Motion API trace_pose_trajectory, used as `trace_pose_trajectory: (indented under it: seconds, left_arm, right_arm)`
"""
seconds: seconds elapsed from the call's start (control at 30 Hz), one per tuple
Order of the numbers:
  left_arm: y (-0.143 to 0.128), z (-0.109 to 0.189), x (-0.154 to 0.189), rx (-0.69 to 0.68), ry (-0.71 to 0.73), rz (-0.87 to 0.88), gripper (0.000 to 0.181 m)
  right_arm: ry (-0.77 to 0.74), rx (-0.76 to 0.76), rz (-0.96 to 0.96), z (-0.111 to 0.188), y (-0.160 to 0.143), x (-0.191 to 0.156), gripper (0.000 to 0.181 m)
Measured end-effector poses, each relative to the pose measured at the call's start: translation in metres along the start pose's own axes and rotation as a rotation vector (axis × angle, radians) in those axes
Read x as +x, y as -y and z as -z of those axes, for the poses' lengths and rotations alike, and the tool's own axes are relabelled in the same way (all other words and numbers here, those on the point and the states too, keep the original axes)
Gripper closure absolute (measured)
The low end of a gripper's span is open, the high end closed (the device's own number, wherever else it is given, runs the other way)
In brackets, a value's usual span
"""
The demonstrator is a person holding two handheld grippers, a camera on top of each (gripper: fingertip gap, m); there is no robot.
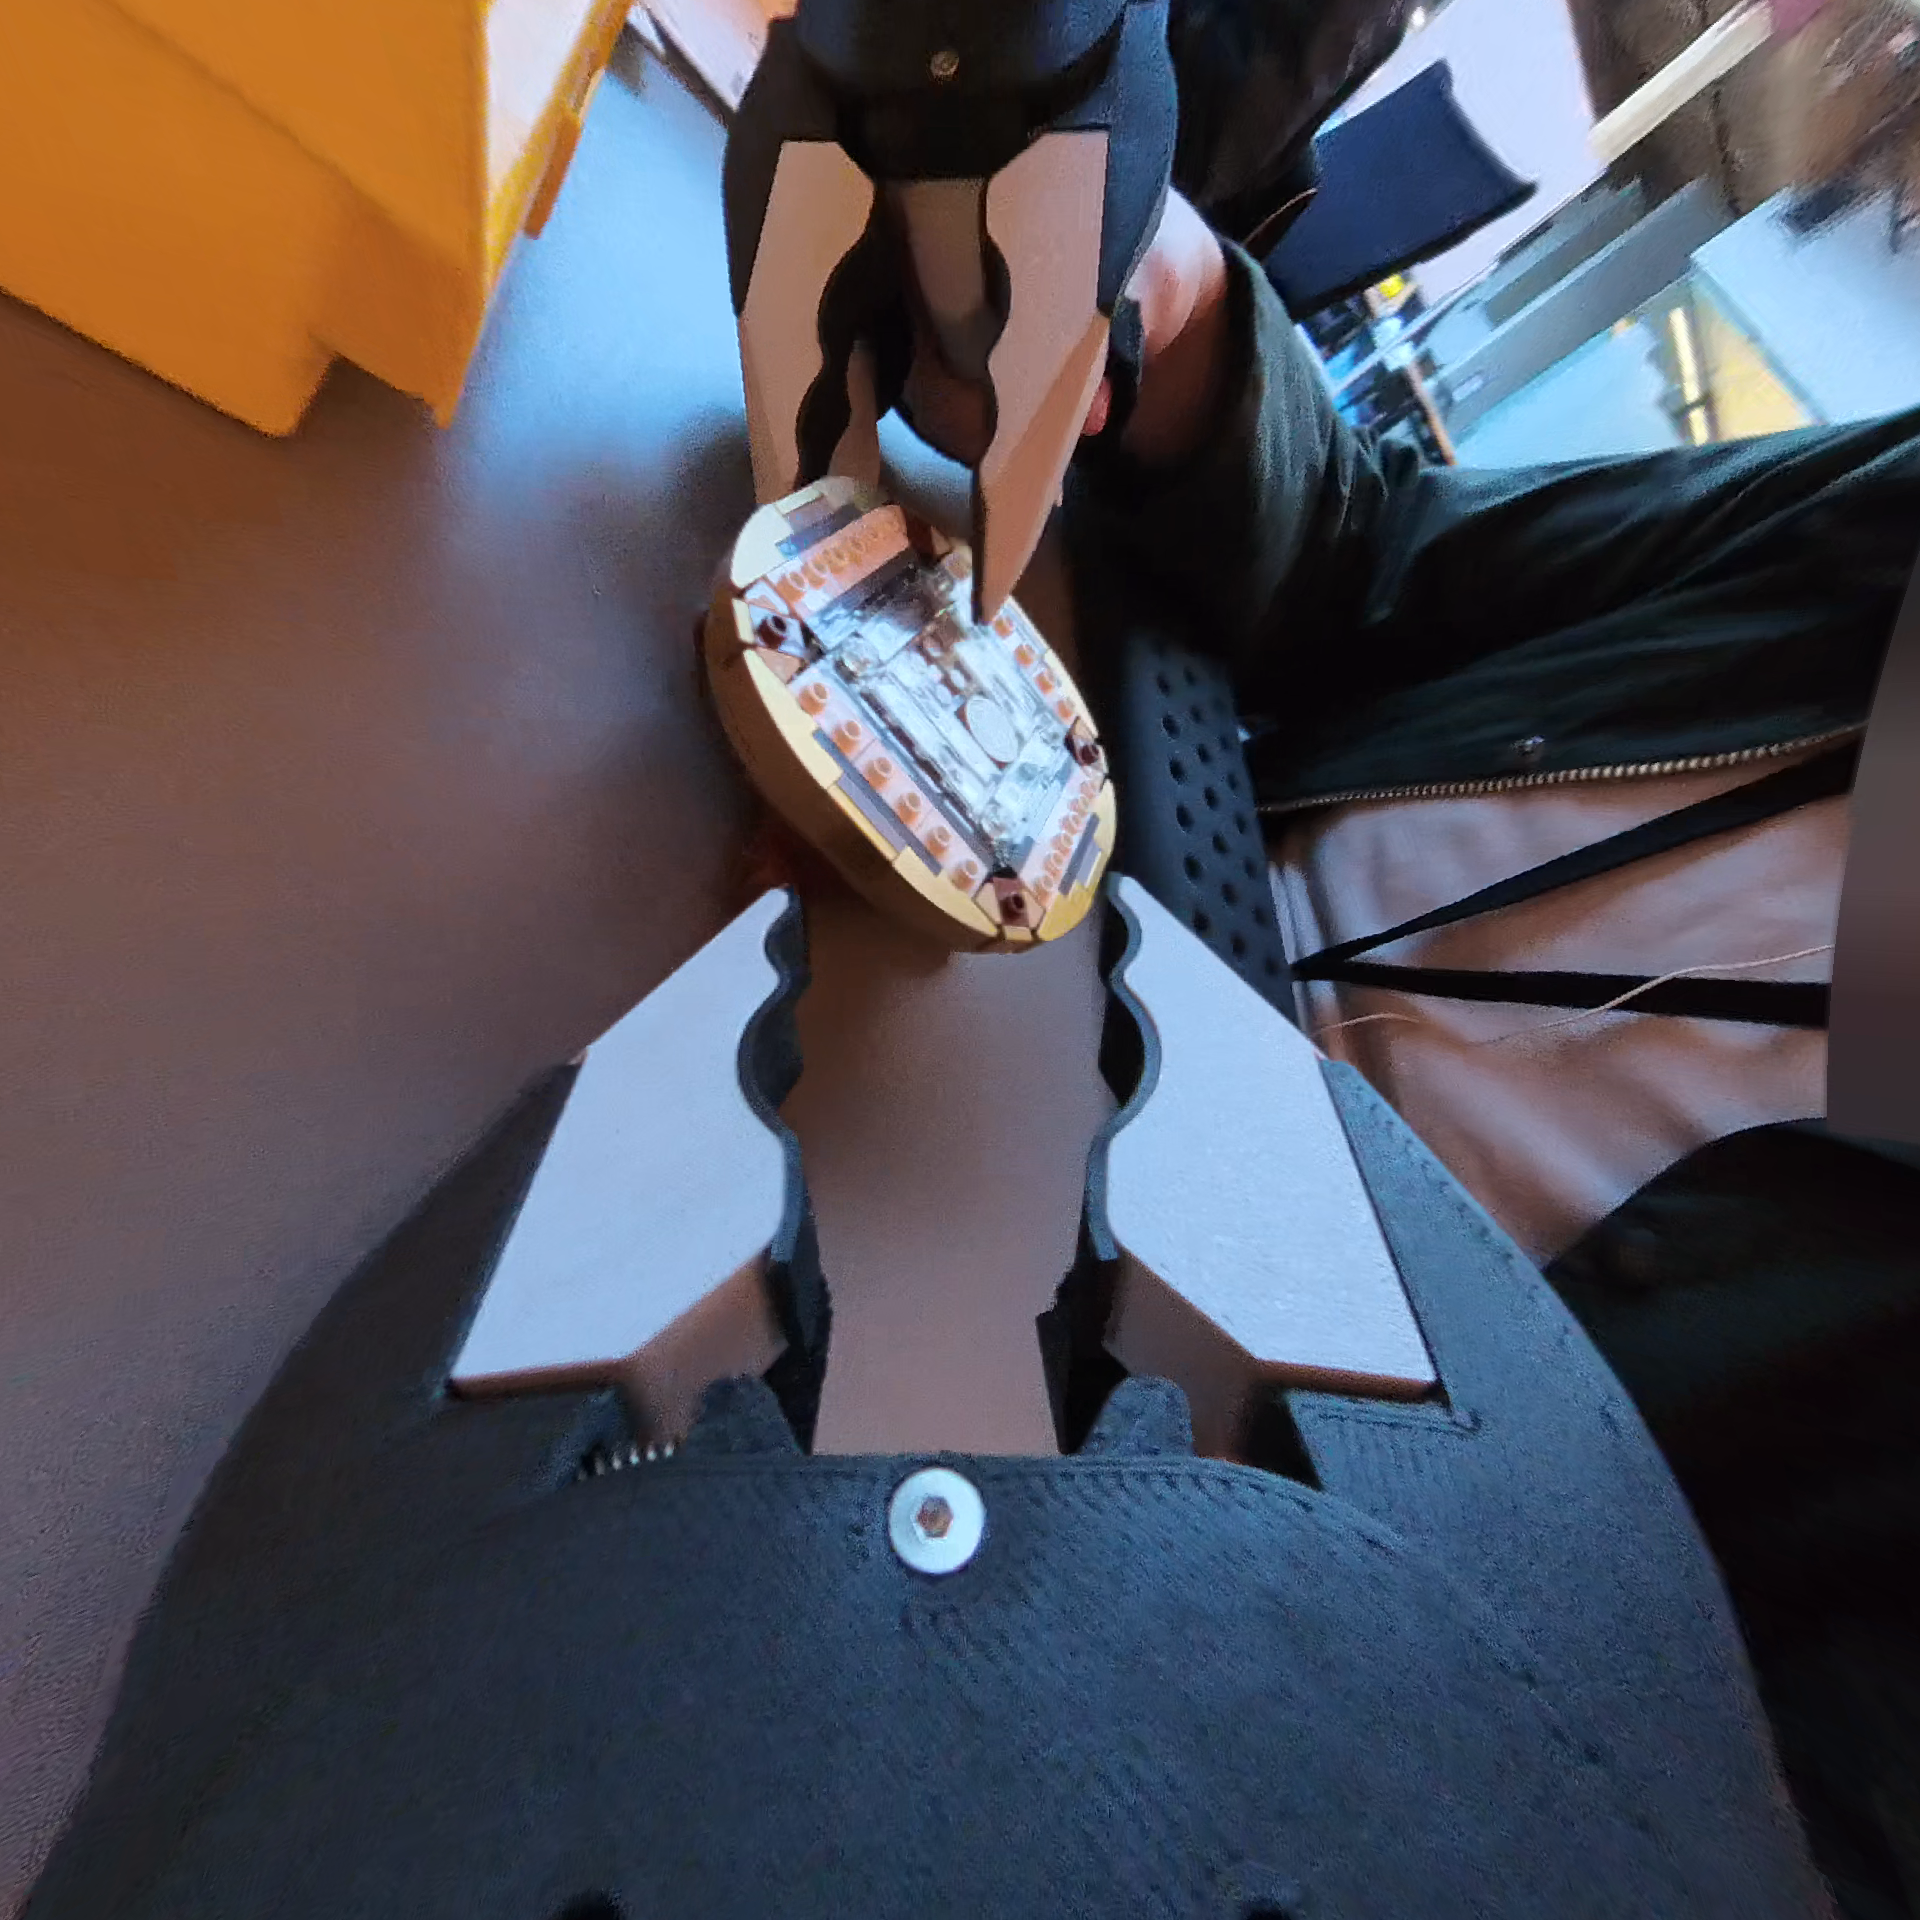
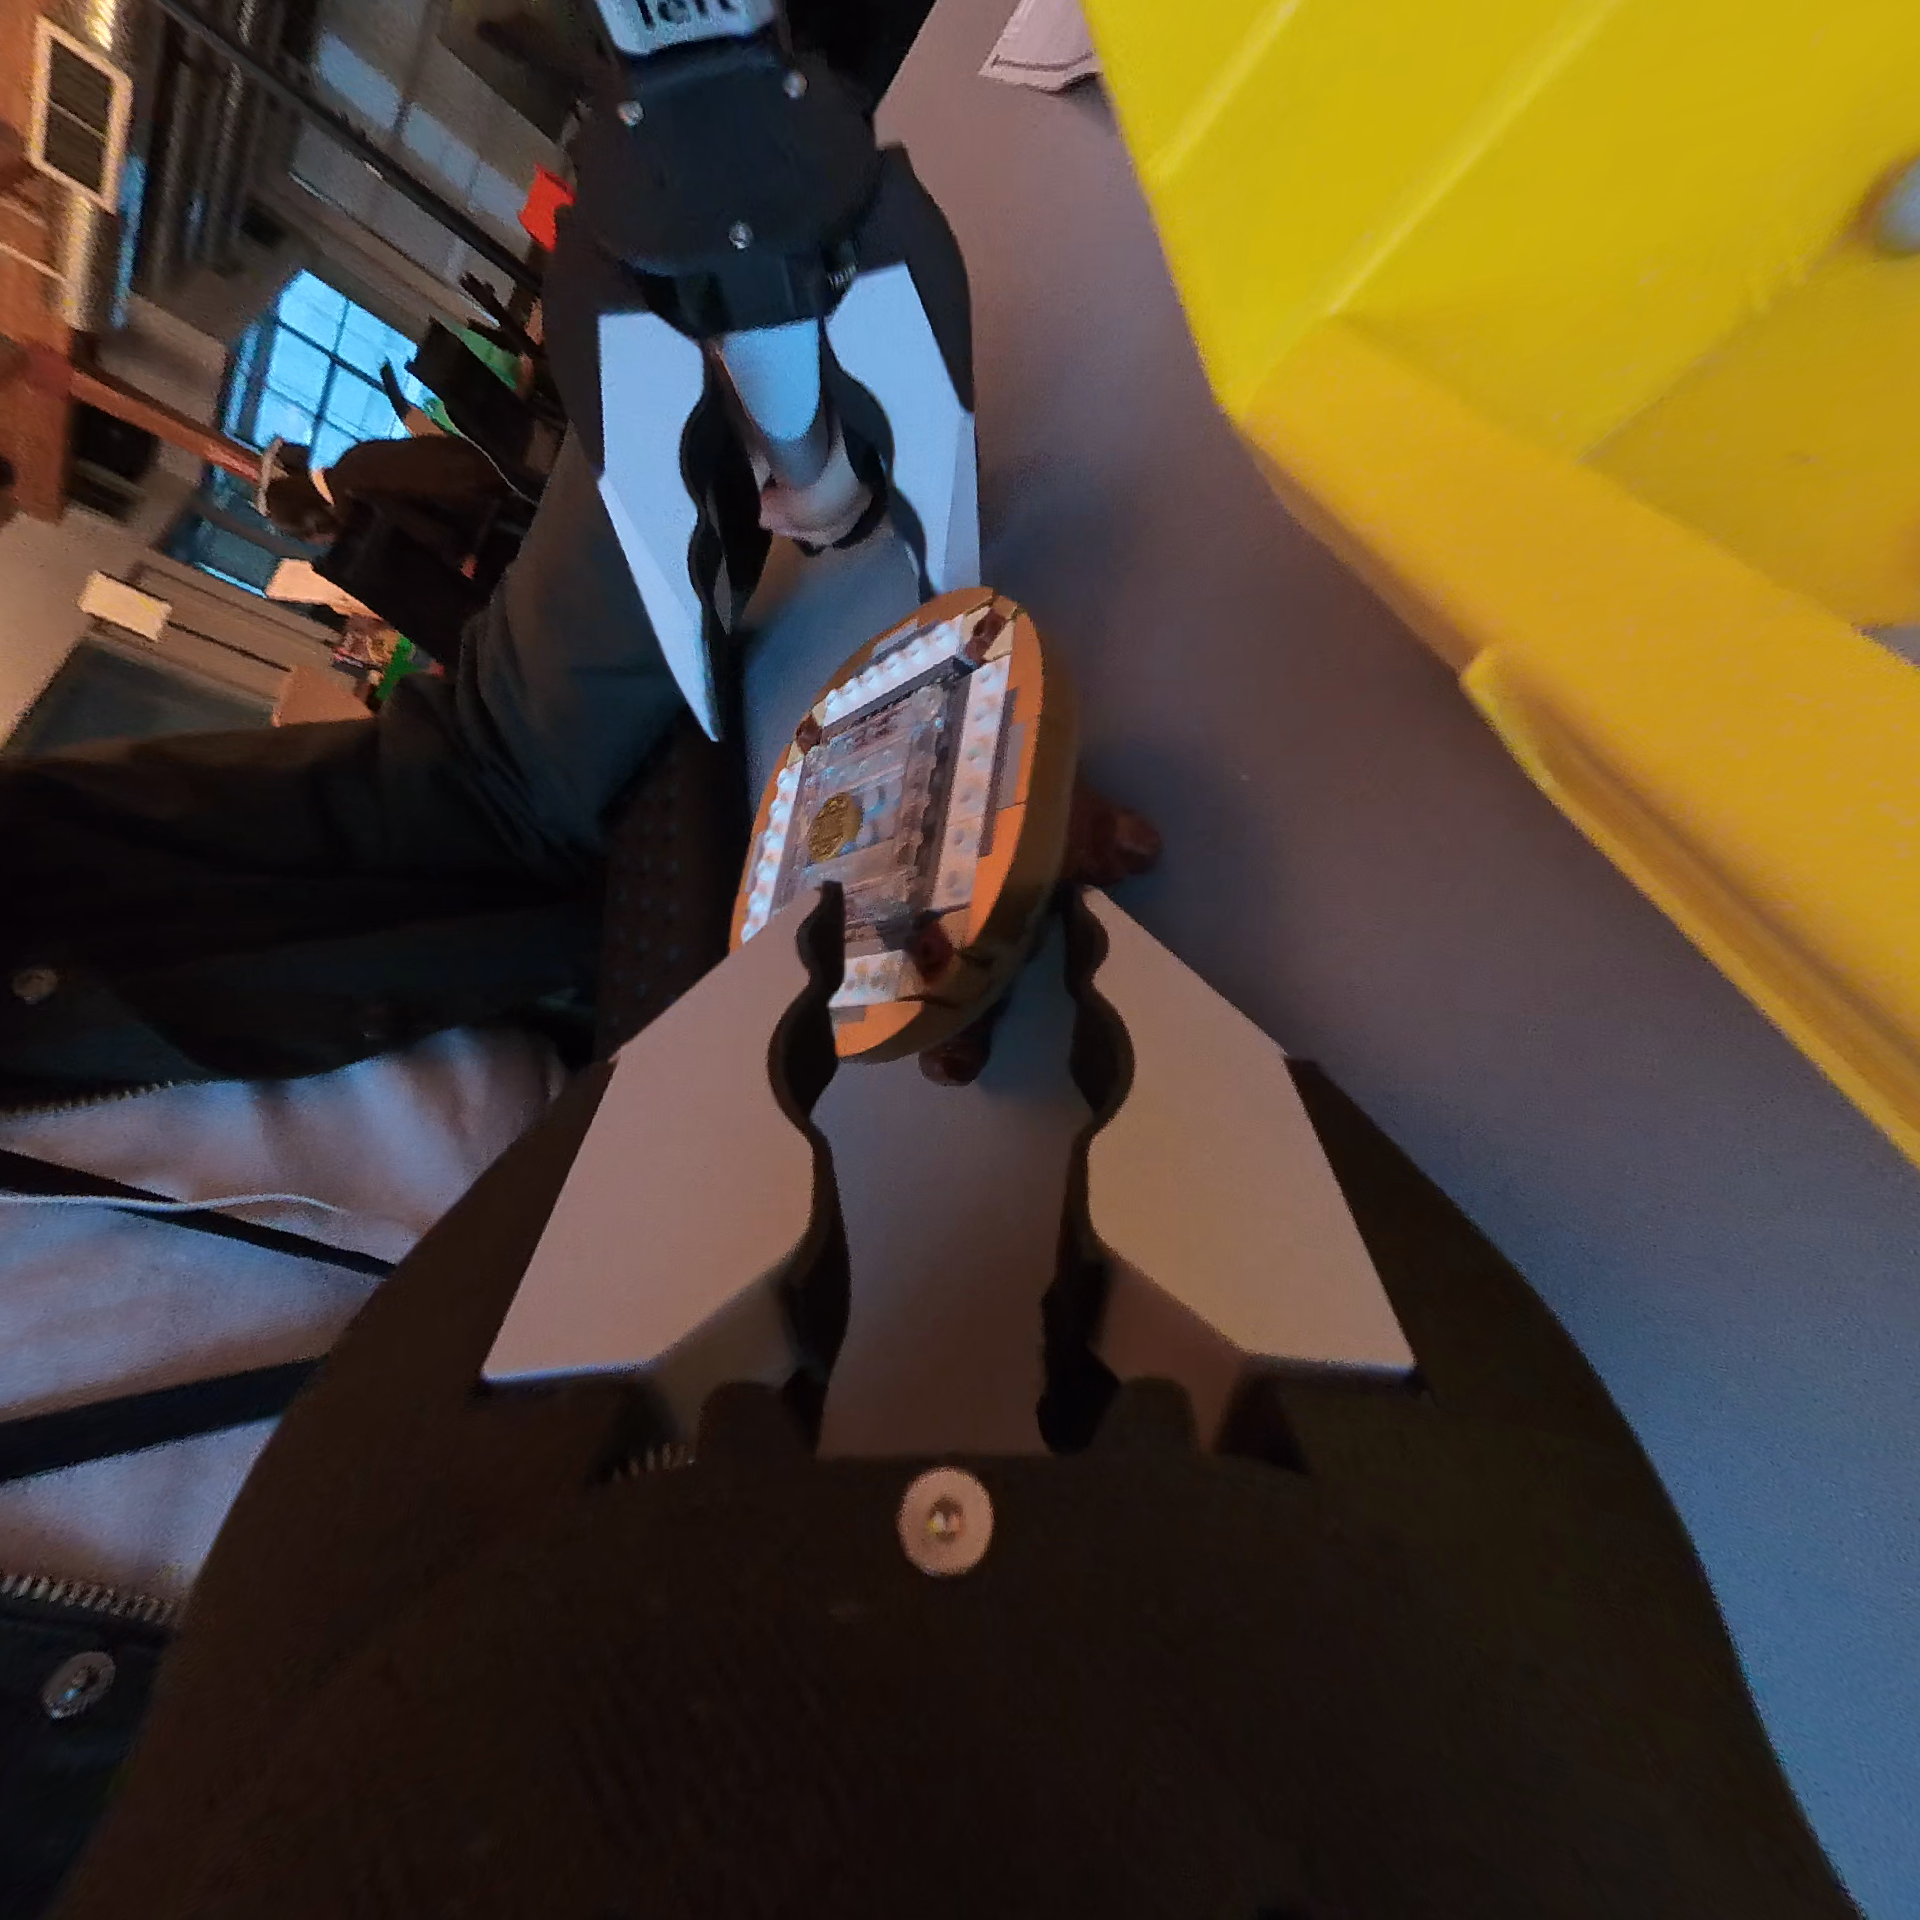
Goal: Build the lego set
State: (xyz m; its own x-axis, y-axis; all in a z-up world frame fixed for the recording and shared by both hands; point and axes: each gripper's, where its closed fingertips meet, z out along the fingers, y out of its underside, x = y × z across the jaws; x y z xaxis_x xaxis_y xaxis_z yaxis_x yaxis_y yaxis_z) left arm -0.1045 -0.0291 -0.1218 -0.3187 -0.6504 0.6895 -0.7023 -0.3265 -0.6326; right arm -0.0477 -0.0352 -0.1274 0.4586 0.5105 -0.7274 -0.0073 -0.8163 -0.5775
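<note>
A round lego build (image 1: 914, 717), a tan disc topped with white and clear bricks and a gold coin piece, hangs tilted over the grey table (image 1: 312, 831). It also shows in the right wrist view (image 2: 894, 821), with dark red pieces under it. My right gripper (image 2: 951, 899) straddles its near edge, one fingertip on the top face and one on the underside, shut on it. Seen from the left wrist view, the right gripper (image 1: 904, 540) comes in from above. My left gripper (image 1: 951, 899) is open, with the disc's other edge between its tips; it also shows in the right wrist view (image 2: 831, 665).
A large yellow bin (image 1: 208, 208) stands on the table close beside the build; it also shows in the right wrist view (image 2: 1558, 416). A person in a dark jacket (image 1: 1507, 623) sits at the table edge on a black perforated chair (image 1: 1195, 779). The grippers' ends are close to 7 cm from one another.
</note>
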Motion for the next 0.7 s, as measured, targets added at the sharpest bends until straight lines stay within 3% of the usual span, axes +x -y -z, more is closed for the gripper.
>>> trace_pose_trajectory:
  seconds: [0.07,0.17,0.33,0.43,0.7]
  left_arm:
    - [-0.001,-0.005,-0.002,-0.008,-0.048,0.048,0.135]
    - [0.007,-0.004,-0.002,0.036,-0.102,0.116,0.133]
    - [0.012,-0.003,0.001,0.057,-0.131,0.136,0.150]
    - [0.012,-0.006,0.000,0.043,-0.093,0.107,0.156]
    - [0.017,-0.005,0.003,0.040,0.015,-0.046,0.162]
  right_arm:
    - [0.011,0.002,-0.037,0.000,0.001,0.003,0.147]
    - [-0.001,-0.003,-0.017,0.003,0.001,0.004,0.148]
    - [-0.080,0.078,0.279,0.010,0.018,-0.013,0.148]
    - [-0.136,0.103,0.474,0.012,0.024,-0.024,0.149]
    - [-0.151,0.121,0.556,0.016,0.026,-0.027,0.148]
